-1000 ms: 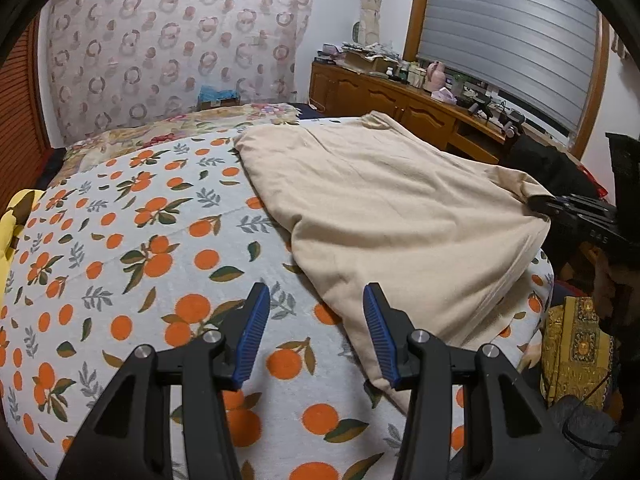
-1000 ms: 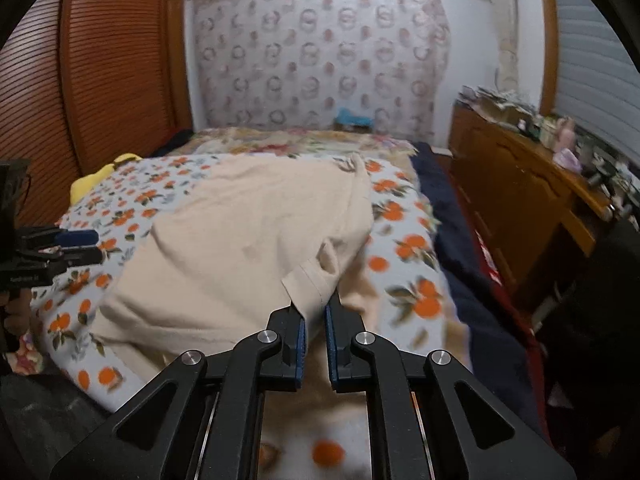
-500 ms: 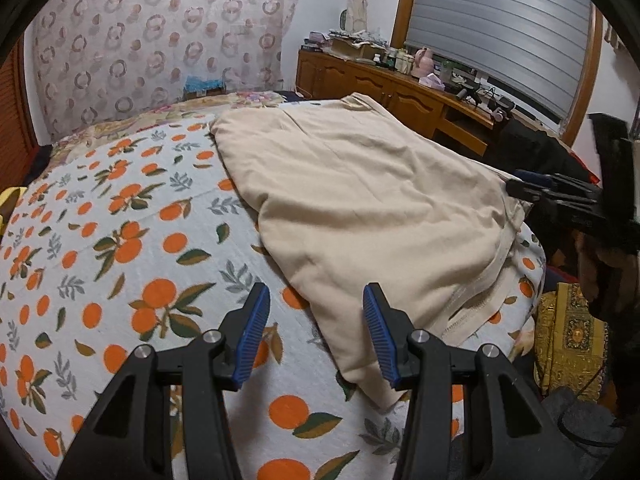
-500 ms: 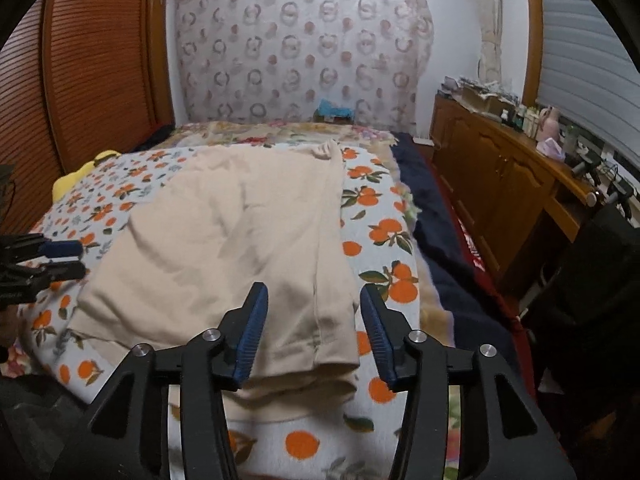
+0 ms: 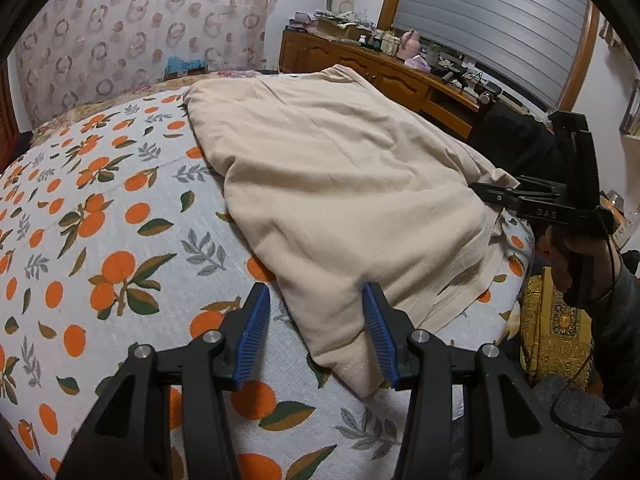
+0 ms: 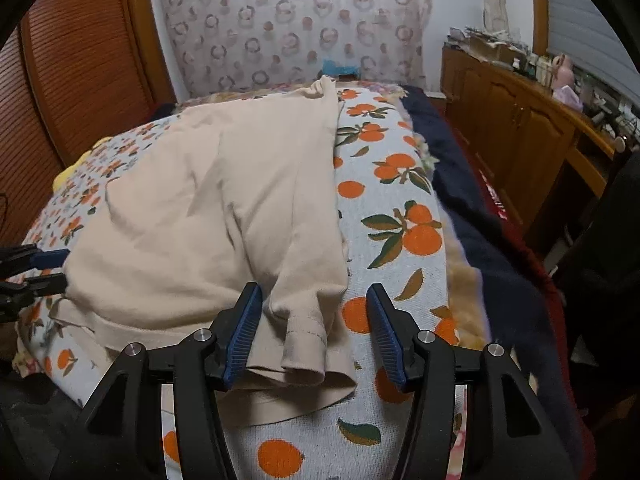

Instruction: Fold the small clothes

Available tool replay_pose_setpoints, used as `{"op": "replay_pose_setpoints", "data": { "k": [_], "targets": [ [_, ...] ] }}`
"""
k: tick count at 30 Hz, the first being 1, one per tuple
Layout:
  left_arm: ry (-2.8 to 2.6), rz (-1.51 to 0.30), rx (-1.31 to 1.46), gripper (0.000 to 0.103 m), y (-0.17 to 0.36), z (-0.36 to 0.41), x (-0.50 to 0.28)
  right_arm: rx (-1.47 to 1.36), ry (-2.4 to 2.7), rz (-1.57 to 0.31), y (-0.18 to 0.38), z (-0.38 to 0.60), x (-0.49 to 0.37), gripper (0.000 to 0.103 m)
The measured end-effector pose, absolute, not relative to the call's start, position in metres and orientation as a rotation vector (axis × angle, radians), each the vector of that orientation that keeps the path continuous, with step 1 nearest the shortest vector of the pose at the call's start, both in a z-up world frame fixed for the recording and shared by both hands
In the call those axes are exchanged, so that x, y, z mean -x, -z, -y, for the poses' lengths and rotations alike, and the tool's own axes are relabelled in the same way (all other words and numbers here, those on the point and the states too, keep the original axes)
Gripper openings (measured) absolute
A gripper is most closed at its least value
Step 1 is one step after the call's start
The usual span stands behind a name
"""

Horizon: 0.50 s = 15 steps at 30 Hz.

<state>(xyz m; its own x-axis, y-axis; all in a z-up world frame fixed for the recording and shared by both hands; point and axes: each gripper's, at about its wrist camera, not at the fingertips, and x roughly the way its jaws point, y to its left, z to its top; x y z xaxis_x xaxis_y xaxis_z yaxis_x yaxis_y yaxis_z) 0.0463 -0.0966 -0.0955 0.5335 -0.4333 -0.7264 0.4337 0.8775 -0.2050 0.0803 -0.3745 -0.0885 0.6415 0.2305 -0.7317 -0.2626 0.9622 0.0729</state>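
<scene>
Both grippers gape wide, gripping nothing: left gripper (image 5: 316, 336) straddles the beige shirt's (image 5: 328, 184) corner at lower centre, right gripper (image 6: 314, 334) frames its sleeve (image 6: 304, 320), lining up a fold.

Left gripper (image 5: 314, 334) and right gripper (image 6: 314, 334) look alike: black angular plastic arms, silver round screw heads, ribbed blue finger pads (image 5: 252, 334). At right of the left view, a dark-sleeved hand (image 5: 576, 258), thin black cable.
</scene>
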Motion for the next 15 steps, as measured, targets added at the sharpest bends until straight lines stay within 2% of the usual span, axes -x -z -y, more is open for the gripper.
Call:
{"op": "replay_pose_setpoints", "data": {
  "k": [6,10,15],
  "targets": [
    [0.515,-0.865,-0.003,0.048,0.0964,0.0964,-0.0471,0.081,-0.289,-0.841,0.0874,0.3721,-0.0802,0.056],
    [0.513,-0.863,-0.011,0.048,0.0965,0.0971,-0.0474,0.083,-0.259,-0.837,0.0890,0.3754,-0.0817,0.067],
    [0.516,-0.859,-0.013,0.047,0.0961,0.0972,-0.0470,0.095,-0.261,-0.839,0.0893,0.3708,-0.0786,0.067]
  ]
}}
